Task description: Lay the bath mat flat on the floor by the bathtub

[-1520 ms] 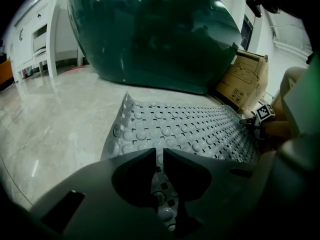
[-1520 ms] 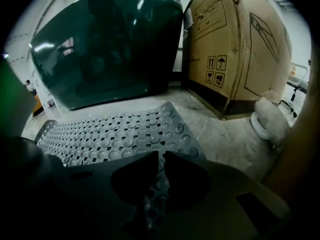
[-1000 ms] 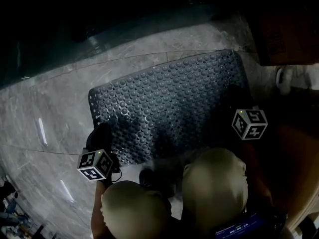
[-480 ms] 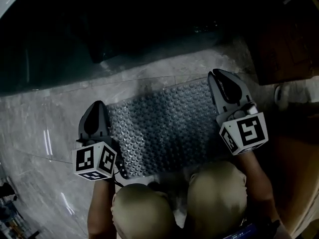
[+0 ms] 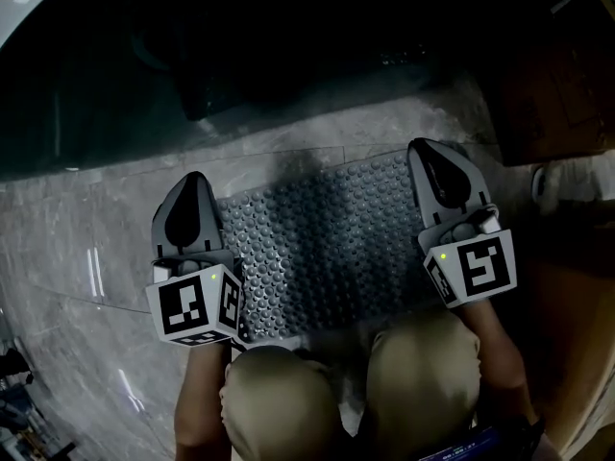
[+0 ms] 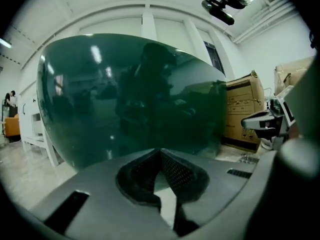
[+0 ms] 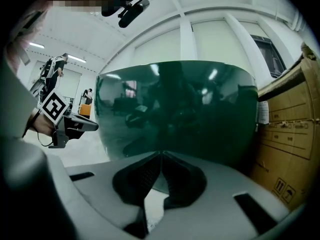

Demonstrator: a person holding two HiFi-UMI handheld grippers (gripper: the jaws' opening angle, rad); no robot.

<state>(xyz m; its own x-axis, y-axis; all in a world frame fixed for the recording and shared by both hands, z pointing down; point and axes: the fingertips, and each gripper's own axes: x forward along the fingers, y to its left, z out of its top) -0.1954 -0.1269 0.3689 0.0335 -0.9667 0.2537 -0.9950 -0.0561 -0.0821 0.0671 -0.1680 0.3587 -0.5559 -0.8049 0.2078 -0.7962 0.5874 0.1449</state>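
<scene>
Up top, the big dark-green bathtub (image 5: 288, 56), its glossy wall filling both gripper views. Below it, grey marble floor (image 5: 86, 248), veined and shiny. Flat on that floor, just in front of the tub with a bare strip of marble between: the bath mat (image 5: 327, 248), grey and studded all over, no fold or curl in view, near edge right at the knees (image 5: 336, 401). Off to the right, a brown cardboard box (image 5: 548, 75) close against the tub's end, plain in both gripper views.

Now the tools. Left gripper (image 5: 195, 181) over the mat's left edge, pointing at the tub; jaws closed tip to tip, nothing between them, only a sliver of floor through the gap behind the tips. Right gripper (image 5: 426, 147) over the mat's right edge, same heading, same story: tips together, empty. No telling whether either one touches the mat. Nearest the knees, a marker cube on each: left cube (image 5: 197, 303), right cube (image 5: 473, 269).
</scene>
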